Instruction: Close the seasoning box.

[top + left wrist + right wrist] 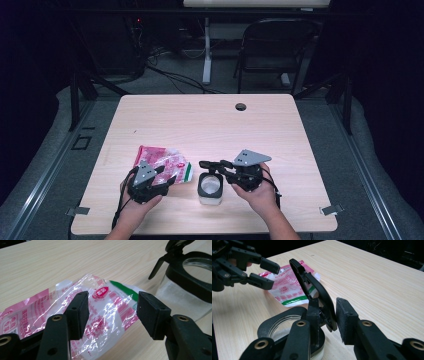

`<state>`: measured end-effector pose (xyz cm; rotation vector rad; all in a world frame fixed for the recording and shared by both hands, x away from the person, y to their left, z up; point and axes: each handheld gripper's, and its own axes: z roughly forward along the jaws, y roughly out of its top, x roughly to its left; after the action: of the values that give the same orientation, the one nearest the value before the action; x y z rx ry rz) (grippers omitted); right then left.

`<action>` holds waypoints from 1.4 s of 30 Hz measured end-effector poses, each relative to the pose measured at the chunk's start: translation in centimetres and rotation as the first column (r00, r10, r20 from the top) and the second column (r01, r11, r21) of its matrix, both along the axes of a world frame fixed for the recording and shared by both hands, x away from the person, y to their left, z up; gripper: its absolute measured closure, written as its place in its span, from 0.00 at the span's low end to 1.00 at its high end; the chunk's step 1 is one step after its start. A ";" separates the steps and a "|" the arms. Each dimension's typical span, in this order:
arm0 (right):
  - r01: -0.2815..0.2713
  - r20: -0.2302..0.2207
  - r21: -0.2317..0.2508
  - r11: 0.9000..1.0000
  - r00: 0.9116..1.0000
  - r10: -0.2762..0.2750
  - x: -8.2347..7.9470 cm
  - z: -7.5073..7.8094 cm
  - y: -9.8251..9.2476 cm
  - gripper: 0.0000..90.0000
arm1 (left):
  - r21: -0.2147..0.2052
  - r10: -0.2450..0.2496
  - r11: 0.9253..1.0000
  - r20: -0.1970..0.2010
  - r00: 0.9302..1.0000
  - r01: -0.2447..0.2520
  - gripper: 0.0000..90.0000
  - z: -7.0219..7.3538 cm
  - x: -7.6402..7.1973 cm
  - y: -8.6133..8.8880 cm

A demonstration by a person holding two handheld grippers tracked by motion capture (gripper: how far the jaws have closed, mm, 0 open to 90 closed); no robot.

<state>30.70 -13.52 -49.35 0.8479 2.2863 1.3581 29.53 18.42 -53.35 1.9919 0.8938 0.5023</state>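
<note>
With the jar [209,189] at the table's [210,125] front edge, I'd let the right gripper [327,315], jaws spread around the flipped-up lid [312,287], hold it back while the left gripper [112,312], spread over the packet [105,315], pinches squarely.

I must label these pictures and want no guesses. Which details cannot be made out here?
- Printed text on the pink-and-clear plastic packet: left gripper view, glare and small print.
- What the clear glass jar with black rim holds: high view, too small; right gripper view, hidden by its raised black flip lid and the right tongs.
- Jar's base: left gripper view, cut by the edge.
</note>
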 end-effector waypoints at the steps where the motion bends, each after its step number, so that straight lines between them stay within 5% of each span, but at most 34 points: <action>1: -0.002 0.002 -0.001 1.000 1.000 0.002 -0.1 0.0 0.0 0.81 | 0.000 -0.004 1.000 -0.002 1.000 0.004 0.48 0.1 0.0 -0.1; 9: -0.018 0.019 -0.043 0.999 1.000 0.019 -1.2 -0.1 0.4 0.75 | -0.011 -0.071 0.997 0.000 0.997 0.071 0.53 0.7 0.0 -1.3; 21: -0.028 0.008 -0.045 0.999 1.000 0.028 -1.9 -0.2 0.1 0.70 | -0.024 -0.185 0.983 -0.007 0.983 0.184 0.67 2.0 -0.8 -3.2; 32: -0.039 -0.013 -0.051 0.998 0.999 0.038 -1.9 0.2 -0.1 0.68 | -0.021 -0.209 0.978 -0.019 0.978 0.209 0.76 2.4 -1.2 -4.1; 42: -0.091 -0.030 -0.135 0.987 0.996 0.088 -2.1 0.9 0.4 0.66 | -0.002 -0.252 0.968 -0.007 0.968 0.252 0.78 2.7 -1.9 -5.1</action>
<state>28.57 -13.13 -48.41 0.7294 2.4304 1.2164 27.63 13.28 -50.62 2.0709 0.6319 0.3498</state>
